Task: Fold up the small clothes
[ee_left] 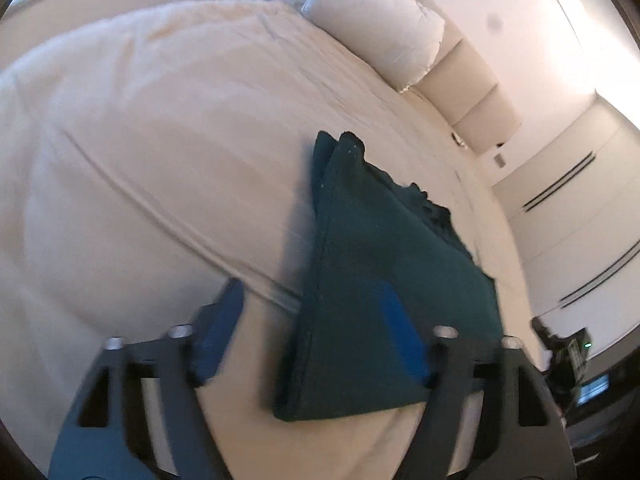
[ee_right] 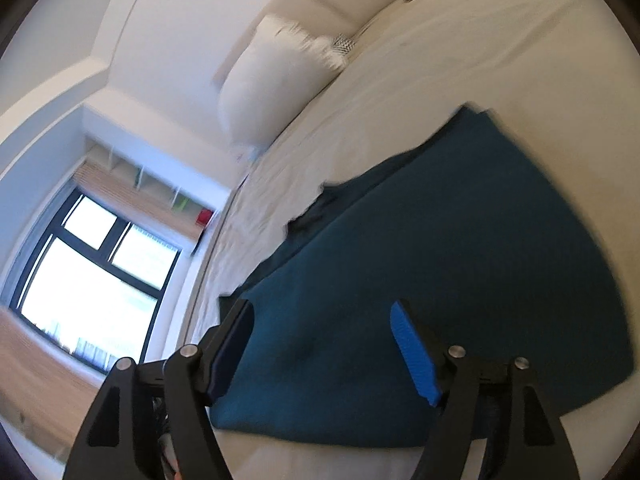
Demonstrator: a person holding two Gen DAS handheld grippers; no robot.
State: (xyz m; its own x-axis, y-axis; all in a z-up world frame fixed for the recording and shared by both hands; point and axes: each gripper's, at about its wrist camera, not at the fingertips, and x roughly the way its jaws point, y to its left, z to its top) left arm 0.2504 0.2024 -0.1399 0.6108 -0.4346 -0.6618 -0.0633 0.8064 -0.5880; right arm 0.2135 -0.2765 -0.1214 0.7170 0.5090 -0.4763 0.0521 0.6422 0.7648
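Left gripper had its jaws spread wide, nothing pinched; its left finger sat over bare sheet, the right finger's blue pad over the cloth's near edge, contact not clear through the blur. The cloth, dark teal and folded, lay on the bed, near the pillow side, with a ragged far edge. A pillow stood against the headboard. In the right wrist view, the right gripper was also spread, hovering over the cloth, gripping nothing. A window showed far left, the pillow above.
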